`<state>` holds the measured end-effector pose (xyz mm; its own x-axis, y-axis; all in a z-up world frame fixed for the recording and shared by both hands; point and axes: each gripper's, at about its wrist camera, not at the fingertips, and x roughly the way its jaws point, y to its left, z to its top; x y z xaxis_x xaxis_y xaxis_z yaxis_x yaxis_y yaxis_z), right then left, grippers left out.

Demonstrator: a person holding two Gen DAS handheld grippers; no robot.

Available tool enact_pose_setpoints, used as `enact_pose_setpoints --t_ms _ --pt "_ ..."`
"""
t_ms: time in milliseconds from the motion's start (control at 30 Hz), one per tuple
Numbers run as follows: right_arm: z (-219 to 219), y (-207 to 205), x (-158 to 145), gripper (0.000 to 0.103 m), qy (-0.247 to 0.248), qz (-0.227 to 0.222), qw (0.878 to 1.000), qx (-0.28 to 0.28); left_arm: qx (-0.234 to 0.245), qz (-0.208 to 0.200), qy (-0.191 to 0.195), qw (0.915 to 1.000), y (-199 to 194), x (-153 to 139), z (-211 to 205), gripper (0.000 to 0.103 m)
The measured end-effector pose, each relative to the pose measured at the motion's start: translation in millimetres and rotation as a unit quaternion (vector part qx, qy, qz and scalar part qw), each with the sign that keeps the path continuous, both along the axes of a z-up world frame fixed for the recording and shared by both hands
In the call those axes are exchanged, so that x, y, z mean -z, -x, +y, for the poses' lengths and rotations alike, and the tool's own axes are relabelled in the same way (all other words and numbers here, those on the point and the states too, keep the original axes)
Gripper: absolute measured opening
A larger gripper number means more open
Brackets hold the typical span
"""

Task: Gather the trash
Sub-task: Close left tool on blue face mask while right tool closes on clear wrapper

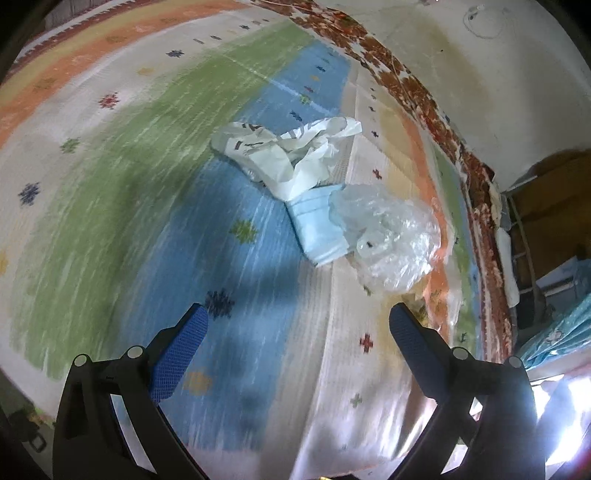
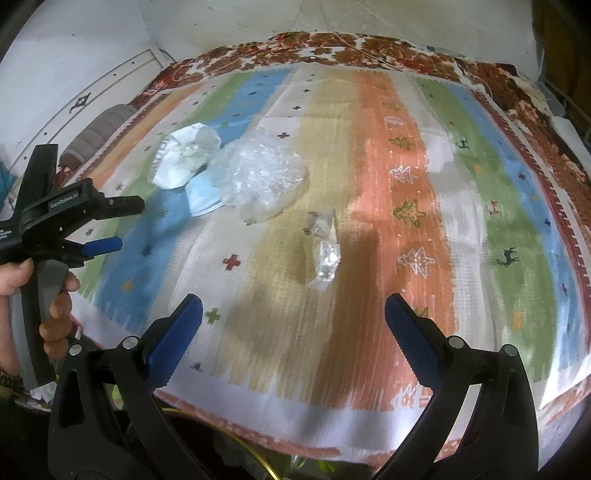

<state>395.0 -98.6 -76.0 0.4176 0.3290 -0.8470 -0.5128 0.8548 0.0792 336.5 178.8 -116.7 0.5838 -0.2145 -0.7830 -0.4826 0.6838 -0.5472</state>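
Note:
Trash lies on a striped, colourful bedspread (image 1: 110, 177). A crumpled white paper (image 1: 288, 155) lies beside a light-blue face mask (image 1: 314, 229) and a clear plastic bag (image 1: 395, 236). They also show in the right wrist view: paper (image 2: 184, 155), mask (image 2: 201, 199), bag (image 2: 262, 177). A small clear plastic wrapper (image 2: 325, 254) lies nearer the right gripper. My left gripper (image 1: 297, 317) is open and empty, short of the mask; it shows at left in the right wrist view (image 2: 122, 223). My right gripper (image 2: 293, 310) is open and empty, short of the wrapper.
A floral brown blanket (image 2: 332, 48) borders the bedspread's far side against a white wall (image 2: 258, 18). A white paper piece (image 2: 439, 147) lies at far right on the bedspread. Shelves and blue-patterned items (image 1: 554, 332) stand beside the bed.

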Motion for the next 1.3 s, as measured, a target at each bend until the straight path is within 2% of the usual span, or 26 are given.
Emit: enact_pose_setpoints --t_ms 167,300,433,500,533,667,733,833,1133,1200,1233,1267,1300 --pt "0 -17 14 0.094 0.000 0.001 1.000 0.012 -0.006 -0.024 0.005 0.9997 -15 2 10 0.093" --pt "3 -29 24 0.092 -0.011 0.014 1.000 0.003 0.009 -0.034 0.038 0.9986 -29 13 14 0.090" --pt "7 -39 34 0.088 0.004 0.014 1.000 0.004 0.023 -0.036 0.034 0.9985 -42 22 13 0.084" --pt "7 -44 39 0.085 0.007 0.015 1.000 0.005 0.029 -0.037 0.045 0.9978 -48 29 16 0.074" --pt "8 -46 42 0.084 0.009 0.016 1.000 0.005 0.035 -0.036 0.055 0.9972 -52 34 17 0.065" --pt "8 -55 52 0.066 0.012 0.021 1.000 0.004 0.037 -0.044 0.064 0.9963 -59 43 23 0.061" --pt "8 -58 55 0.065 0.009 0.025 1.000 0.003 0.029 -0.052 0.074 0.9955 -59 48 27 0.061" --pt "10 -62 59 0.057 0.003 0.029 1.000 0.001 0.019 -0.058 0.079 0.9950 -61 52 29 0.059" --pt "11 -65 74 0.025 0.013 0.046 0.999 0.016 0.019 -0.065 0.034 0.9971 -72 54 15 0.057" --pt "9 -65 74 0.022 0.010 0.049 0.999 0.018 0.014 -0.063 0.025 0.9976 -73 54 13 0.051" --pt "8 -66 74 0.021 0.008 0.050 0.999 0.019 0.012 -0.061 0.022 0.9978 -74 55 14 0.043" --pt "7 -66 74 0.019 0.008 0.051 0.998 0.020 0.012 -0.061 0.024 0.9978 -74 55 14 0.028" --pt "7 -67 74 0.019 0.009 0.052 0.998 0.020 0.019 -0.060 0.034 0.9974 -76 58 12 0.019"
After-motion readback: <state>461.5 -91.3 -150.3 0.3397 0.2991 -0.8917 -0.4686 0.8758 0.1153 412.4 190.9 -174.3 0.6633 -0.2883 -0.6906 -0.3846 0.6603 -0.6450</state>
